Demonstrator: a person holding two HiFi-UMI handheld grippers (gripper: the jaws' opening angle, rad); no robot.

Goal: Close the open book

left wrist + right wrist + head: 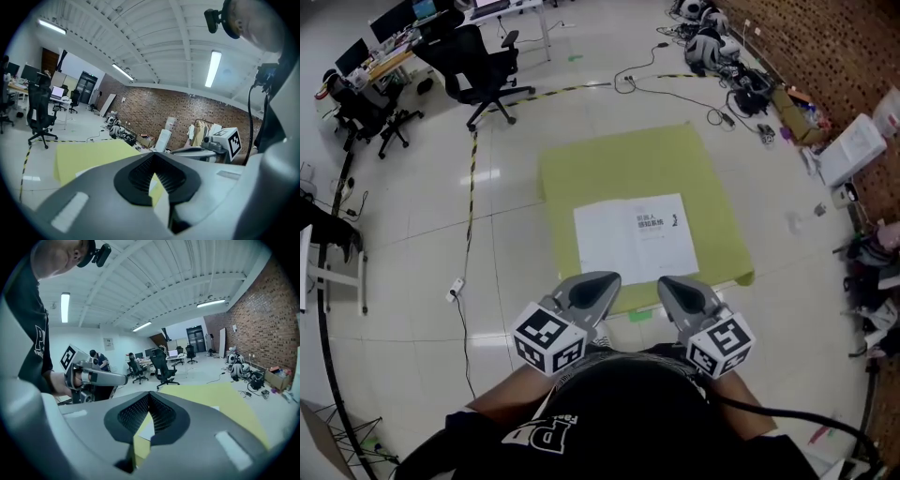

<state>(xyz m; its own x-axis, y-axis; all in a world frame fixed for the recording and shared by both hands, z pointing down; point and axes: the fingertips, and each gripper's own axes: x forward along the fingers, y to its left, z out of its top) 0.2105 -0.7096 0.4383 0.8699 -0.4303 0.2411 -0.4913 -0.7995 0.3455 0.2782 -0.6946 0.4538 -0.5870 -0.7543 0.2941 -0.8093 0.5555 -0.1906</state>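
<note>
Two hand-held grippers and a book, placed relative to the yellow-green mat (619, 164) on the floor. Nearest, at the mat's near edge, the person in a black printed shirt (609, 412) holds both grippers side by side and apart, each with its marker cube towards the body. The left gripper (602, 279) reaches just over that edge; its own view shows the ribbed jaws brought together at the tips, nothing between them. The right gripper (675, 282) sits likewise over the edge, jaws also closed tip to tip and empty. A small green floor mark (639, 316) lies between the two, just off the mat. The book (635, 238) lies flat on the mat's near half, just ahead of both grippers and untouched, white face up, print on its right half; whether it lies open cannot be told. Beyond the mat's far edge: cables (666, 89) and striped floor tape. Far left: a black office chair (478, 66) and desks. Far right: a brick wall (825, 47).
</note>
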